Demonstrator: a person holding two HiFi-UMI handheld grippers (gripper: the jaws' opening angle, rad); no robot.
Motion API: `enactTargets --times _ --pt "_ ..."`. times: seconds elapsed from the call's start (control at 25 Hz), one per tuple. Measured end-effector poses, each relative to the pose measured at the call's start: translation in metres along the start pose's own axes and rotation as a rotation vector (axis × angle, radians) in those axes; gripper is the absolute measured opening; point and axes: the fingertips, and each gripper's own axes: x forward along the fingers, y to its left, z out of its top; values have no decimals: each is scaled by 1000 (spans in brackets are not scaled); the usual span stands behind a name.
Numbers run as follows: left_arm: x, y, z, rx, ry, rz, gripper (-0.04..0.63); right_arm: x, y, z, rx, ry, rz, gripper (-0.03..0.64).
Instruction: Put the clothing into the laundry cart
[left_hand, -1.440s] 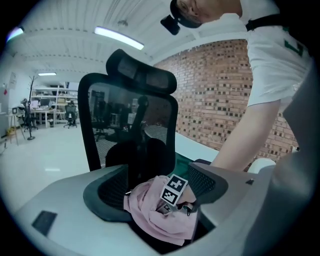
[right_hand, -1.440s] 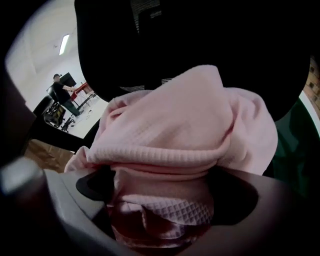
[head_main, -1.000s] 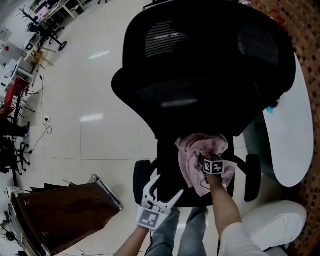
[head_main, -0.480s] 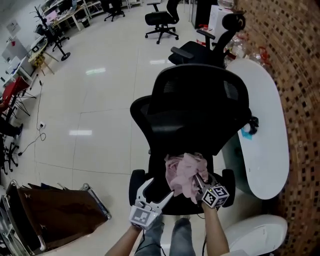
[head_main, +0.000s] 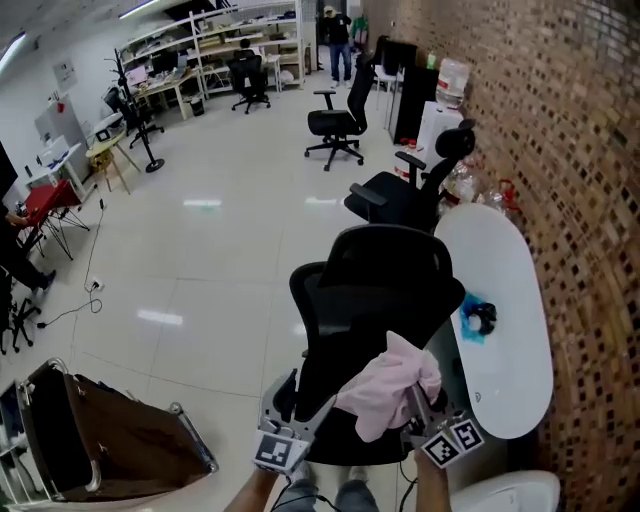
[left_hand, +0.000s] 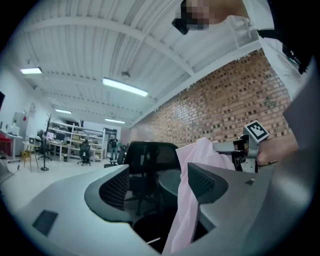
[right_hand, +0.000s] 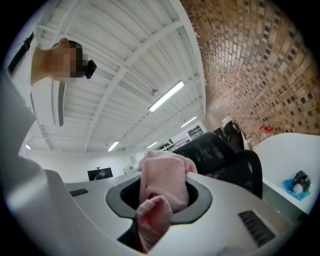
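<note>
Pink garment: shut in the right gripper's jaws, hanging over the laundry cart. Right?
No. The pink garment, shut in the right gripper's jaws, hangs over the black office chair, not the laundry cart, which stands off at lower left in the head view.

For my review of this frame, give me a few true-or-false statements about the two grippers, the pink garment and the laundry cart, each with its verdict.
1. The right gripper is shut on the pink garment. True.
2. The left gripper has its jaws pressed together. False: its jaws stand apart and grip nothing.
3. The pink garment already lies in the laundry cart. False: it is held up in front of the black chair, and the cart stands on the floor off to the person's left.
4. A white table stands beside the brick wall. True.
</note>
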Motion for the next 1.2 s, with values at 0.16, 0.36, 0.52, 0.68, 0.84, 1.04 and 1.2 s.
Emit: enactTargets --times 0.16,0.36,0.52,0.68,0.84,1.04,1.2 --pt "-5 7 61 -17 -103 55 365 -2 31 67 -140 -74 52 129" --pt "-36 12 94 12 -137 96 365 -16 63 92 -200 -115 71 129" --pt "-46 12 102 20 -153 128 365 -16 70 86 -184 -100 108 129" --pt "-55 7 106 38 -160 153 365 -11 85 71 -154 -71 173 129" --pt "-74 5 110 48 -167 208 365 -7 109 62 -125 -49 266 129" --pt "-123 23 100 95 -150 373 365 4 146 56 -110 -19 419 129" --pt "-172 21 107 114 -180 490 365 9 187 49 -104 6 556 129"
